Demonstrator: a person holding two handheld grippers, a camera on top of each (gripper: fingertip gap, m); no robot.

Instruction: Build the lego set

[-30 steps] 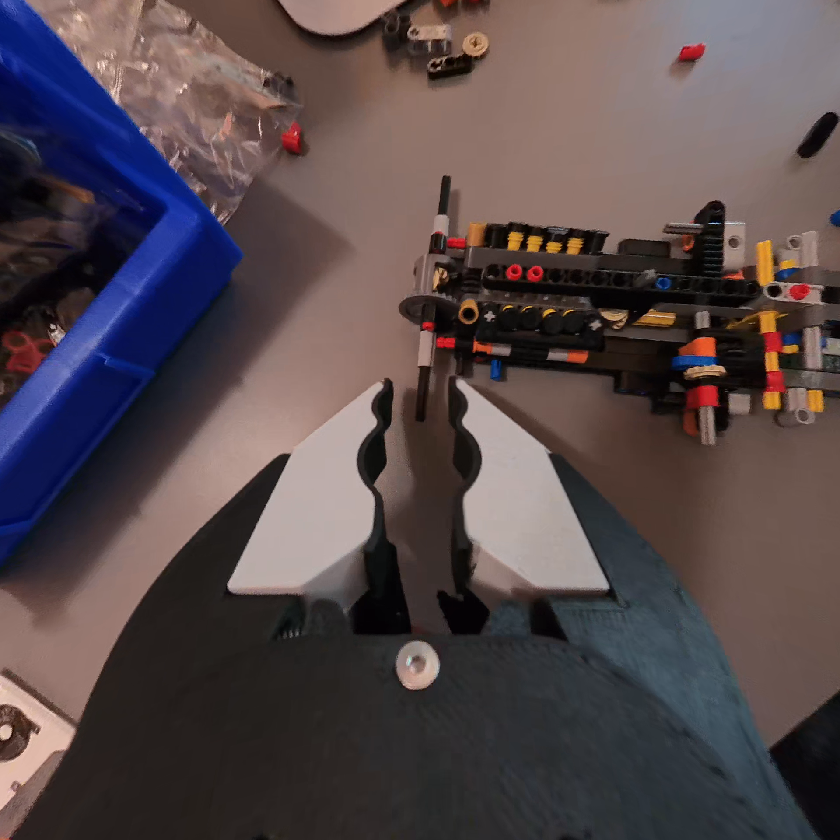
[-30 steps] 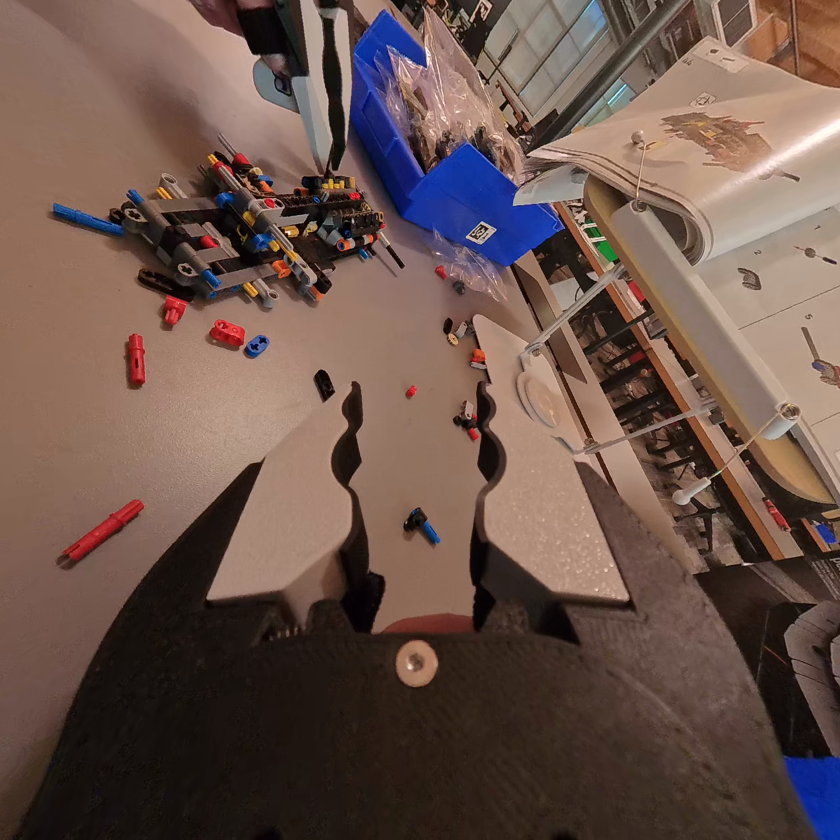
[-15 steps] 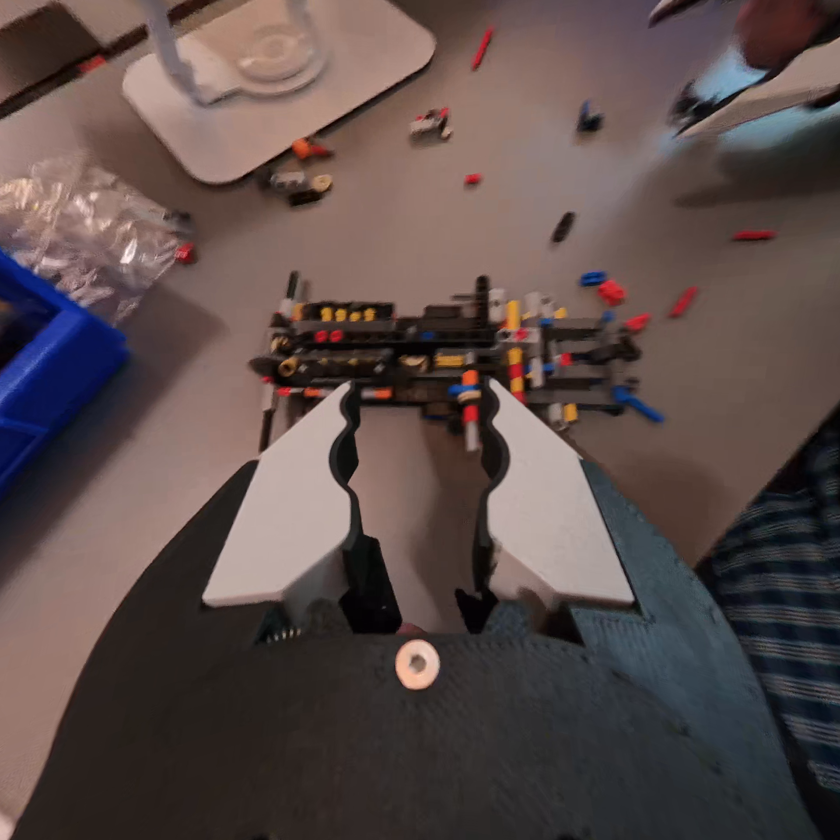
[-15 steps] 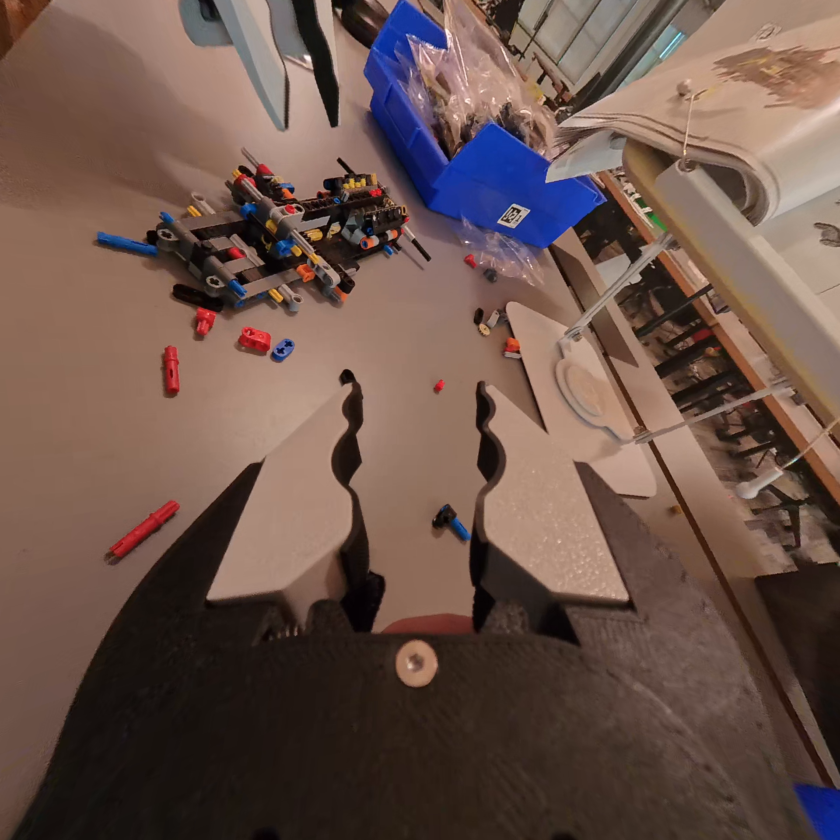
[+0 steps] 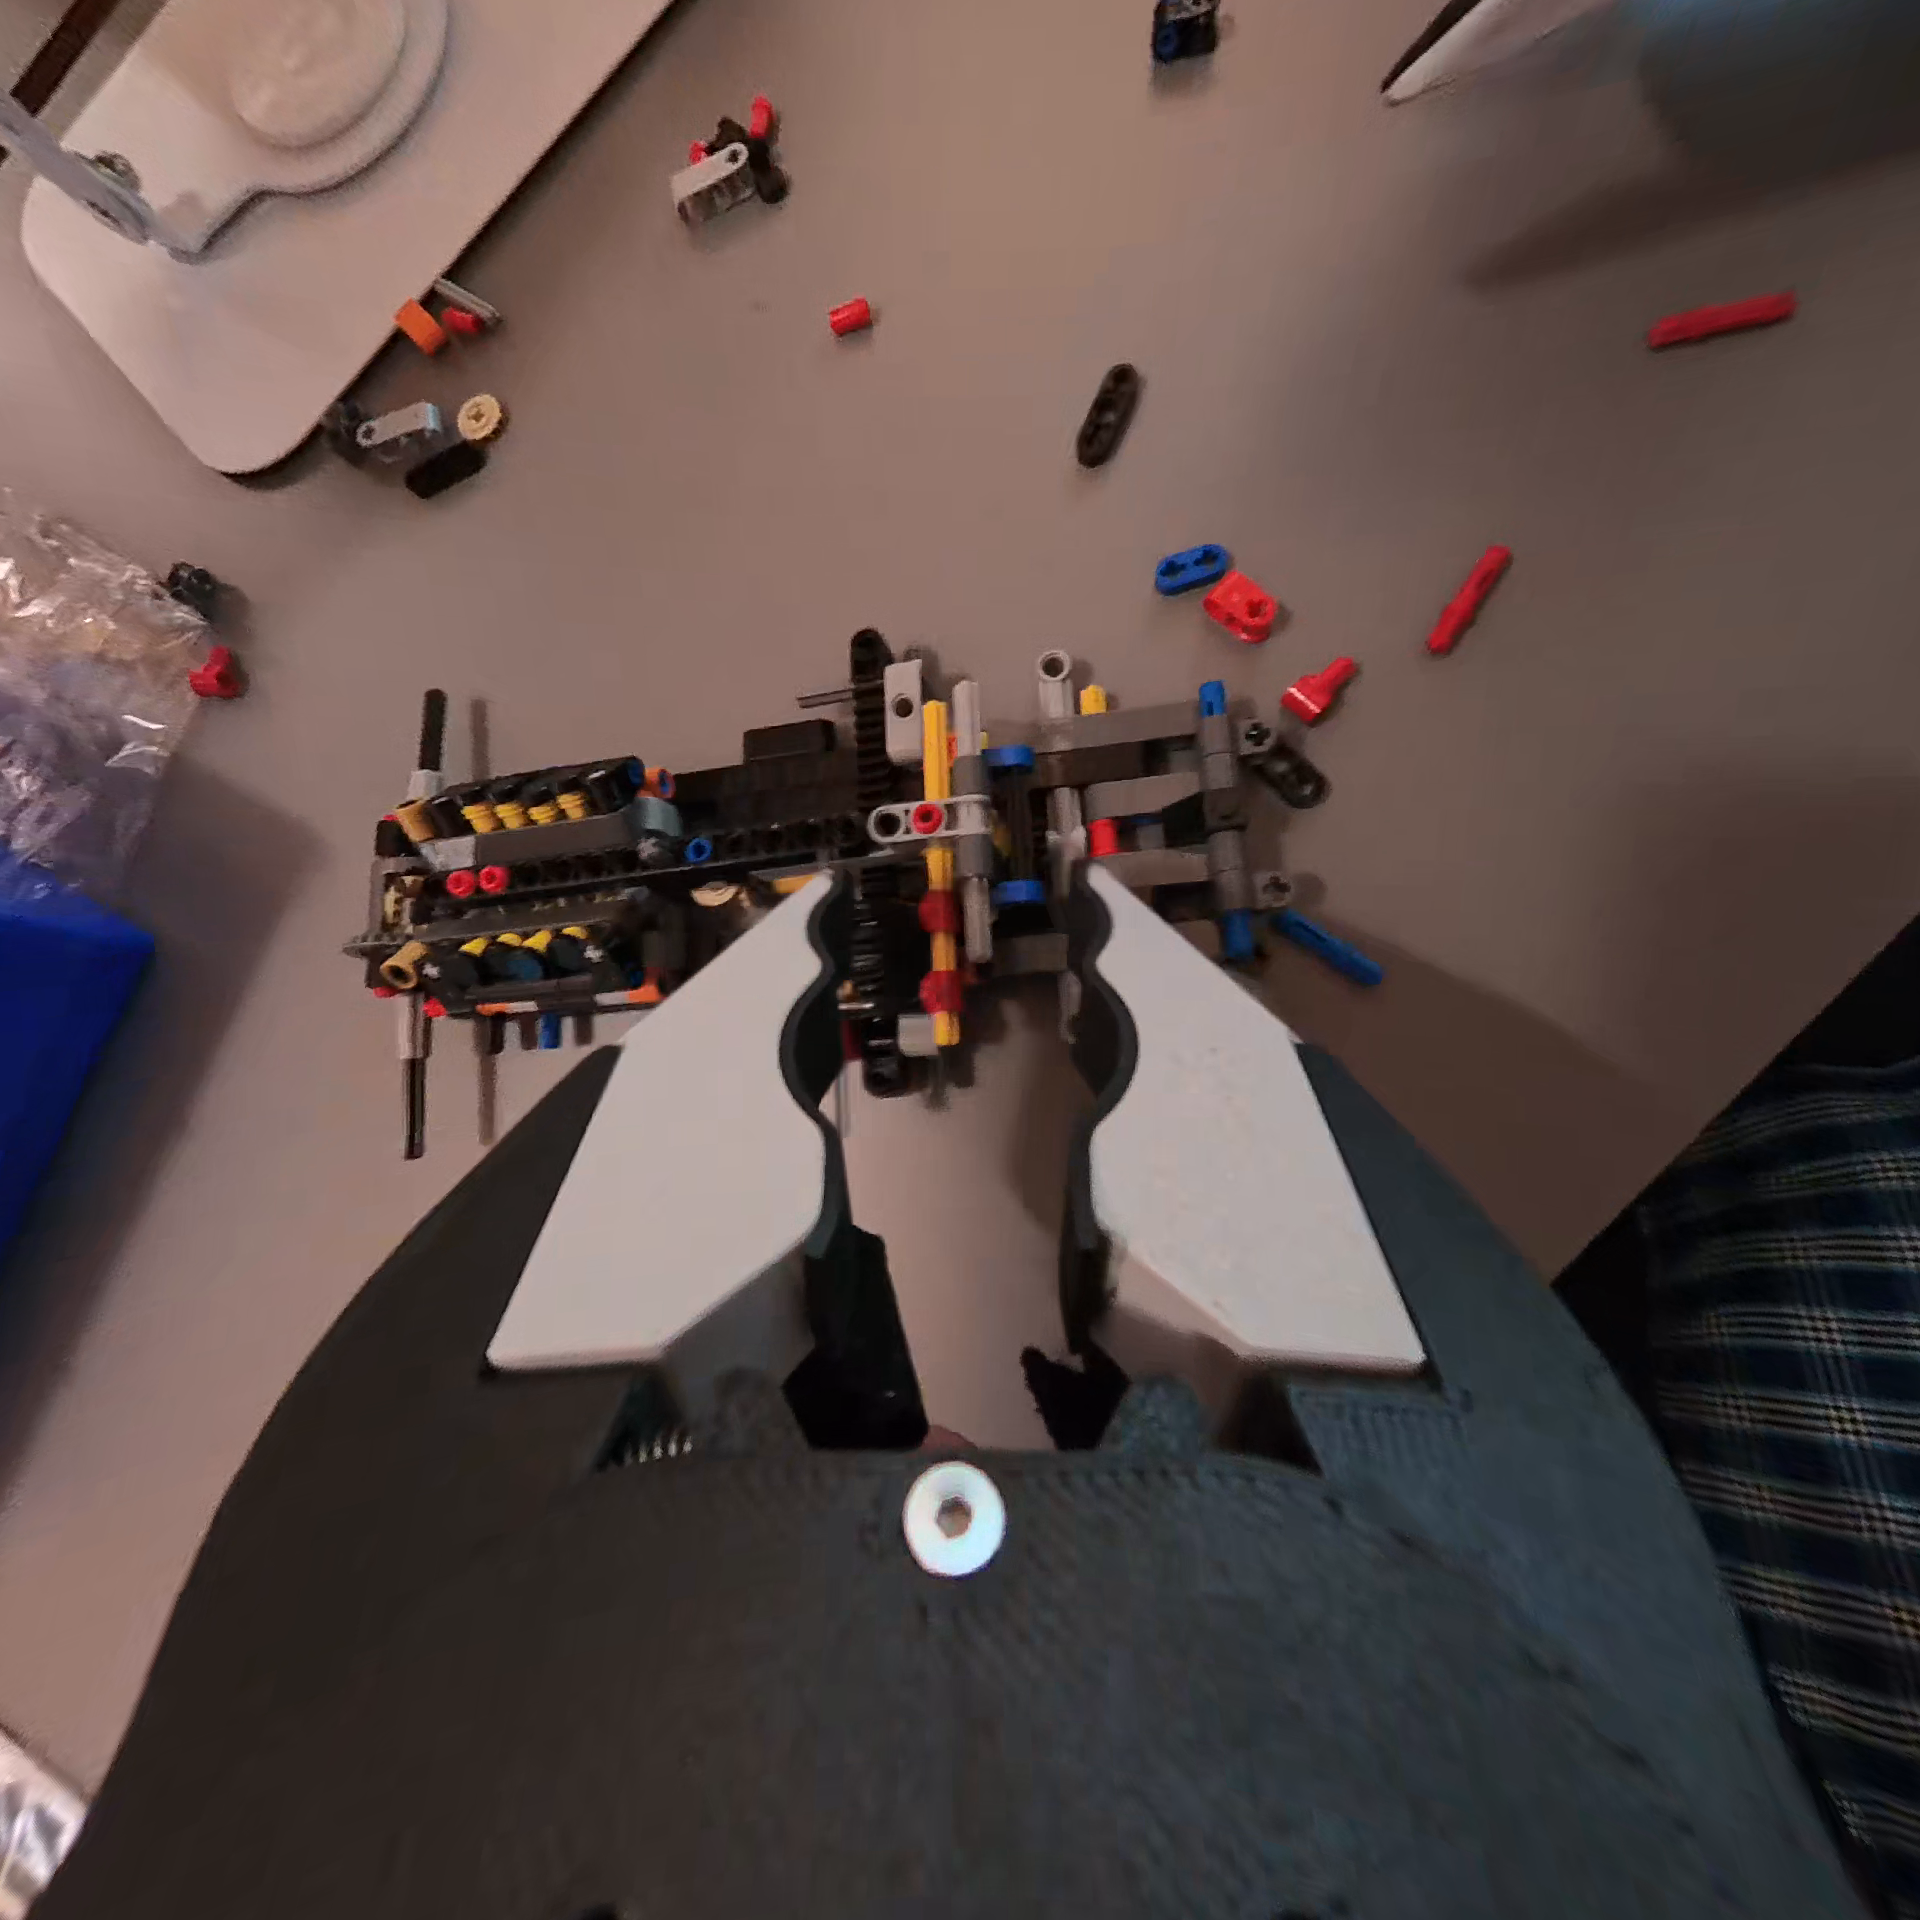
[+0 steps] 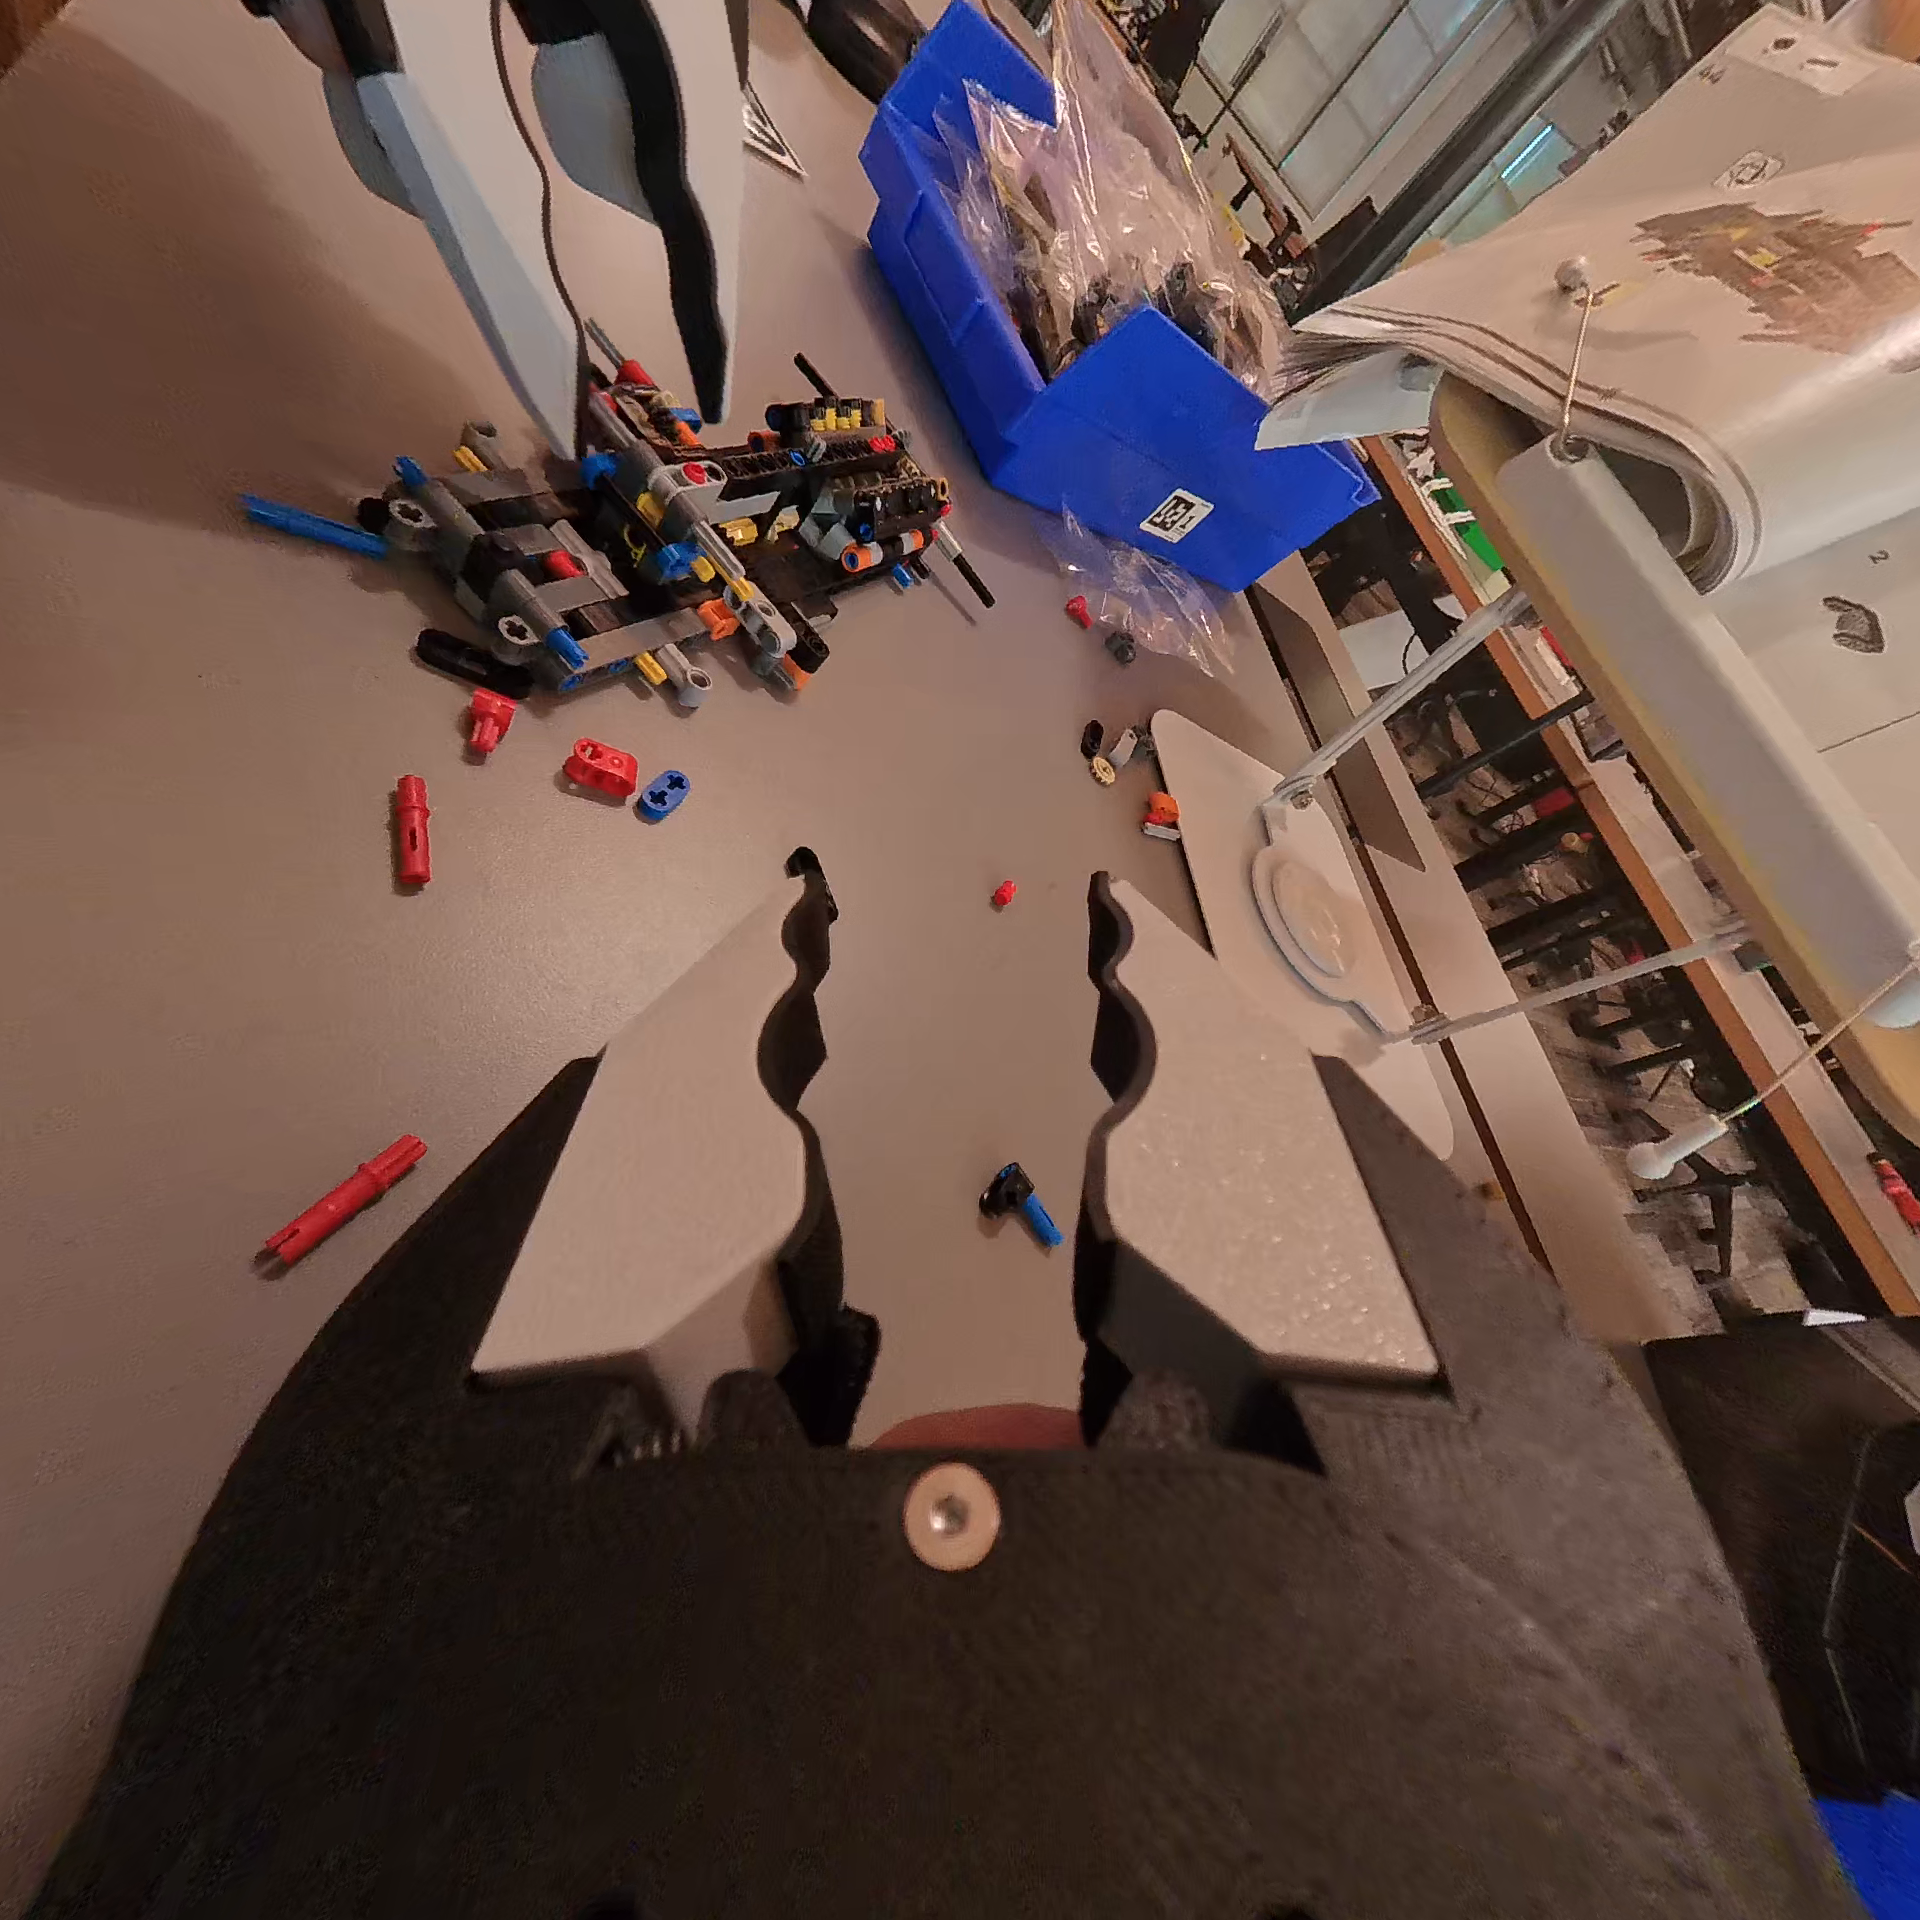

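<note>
The long Lego assembly (image 5: 727, 831) of black, grey, yellow and red parts lies flat on the grey table (image 5: 1039, 260). My left gripper (image 5: 961, 883) is open. Its jaws stand over the assembly's middle, either side of the yellow axle with red bushes (image 5: 938, 914). I cannot tell whether they touch it. In the right wrist view the left gripper (image 6: 639, 421) points down onto the assembly (image 6: 665, 540). My right gripper (image 6: 951, 878) is open and empty, low over the table. A small black-and-blue piece (image 6: 1018, 1205) lies between its fingers.
Loose parts lie around: a red pin (image 6: 410, 831), a red axle (image 6: 343, 1200), red (image 6: 600, 769) and blue (image 6: 663, 795) connectors, a black link (image 5: 1107, 416). A blue bin (image 6: 1091, 364) with bags stands behind. An instruction booklet (image 6: 1662, 312) rests on a white stand (image 6: 1299, 883). A plaid sleeve (image 5: 1787, 1351) is at right. Across from one pair of fingers to the other is roughly 15 cm. My right gripper's tips are some 7 cm from the black link (image 5: 1107, 416).
My left gripper has moved from the assembly's left end to its middle, opened wider and closed in over it. My right gripper has stayed open and shifted only slightly.
</note>
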